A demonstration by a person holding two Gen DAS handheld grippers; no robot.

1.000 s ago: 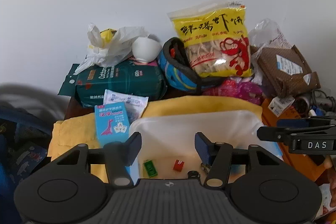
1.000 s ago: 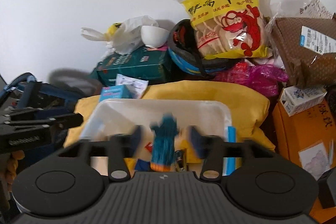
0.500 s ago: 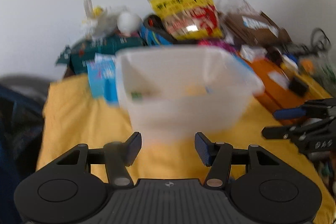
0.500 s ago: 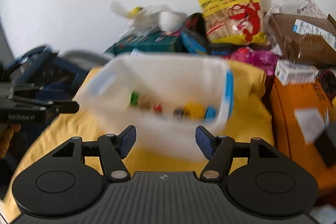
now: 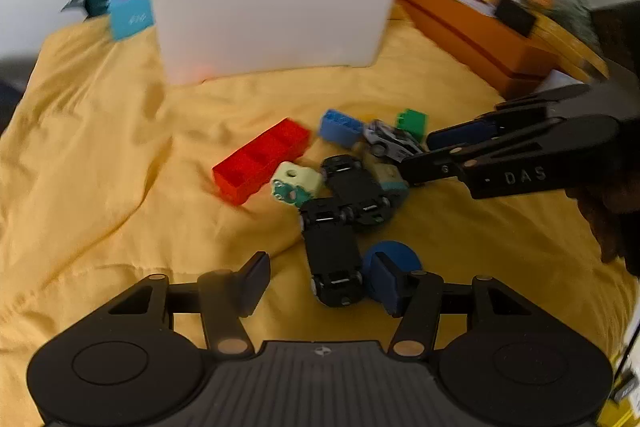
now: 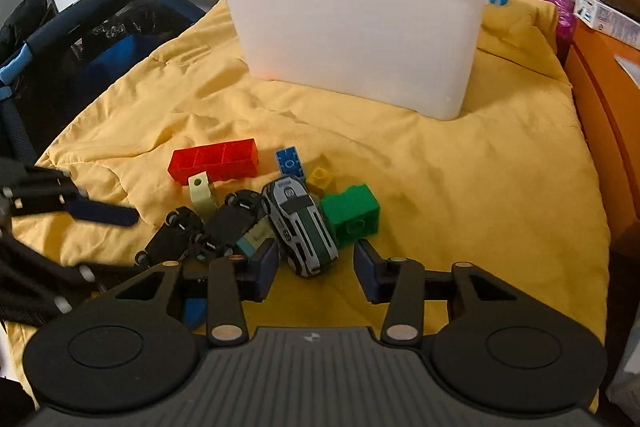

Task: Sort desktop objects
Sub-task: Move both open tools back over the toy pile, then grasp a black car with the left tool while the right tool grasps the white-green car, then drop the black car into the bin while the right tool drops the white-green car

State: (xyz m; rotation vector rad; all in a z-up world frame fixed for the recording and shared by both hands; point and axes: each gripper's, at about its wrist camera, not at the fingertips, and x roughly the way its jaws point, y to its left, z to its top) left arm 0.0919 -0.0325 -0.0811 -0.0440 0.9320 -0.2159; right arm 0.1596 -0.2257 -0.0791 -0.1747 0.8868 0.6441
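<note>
A red block (image 6: 214,159) is lying leftmost in the toy pile on the yellow cloth (image 6: 460,187), before the white bin (image 6: 360,39), whose inside is hidden. Two overturned black cars (image 5: 344,223) are blurring together. The left gripper (image 5: 320,283) and right gripper (image 6: 316,269) are both gaping, empty.

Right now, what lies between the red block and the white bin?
Only bare yellow cloth between the red block and the white bin, clearest in the right wrist view.
</note>
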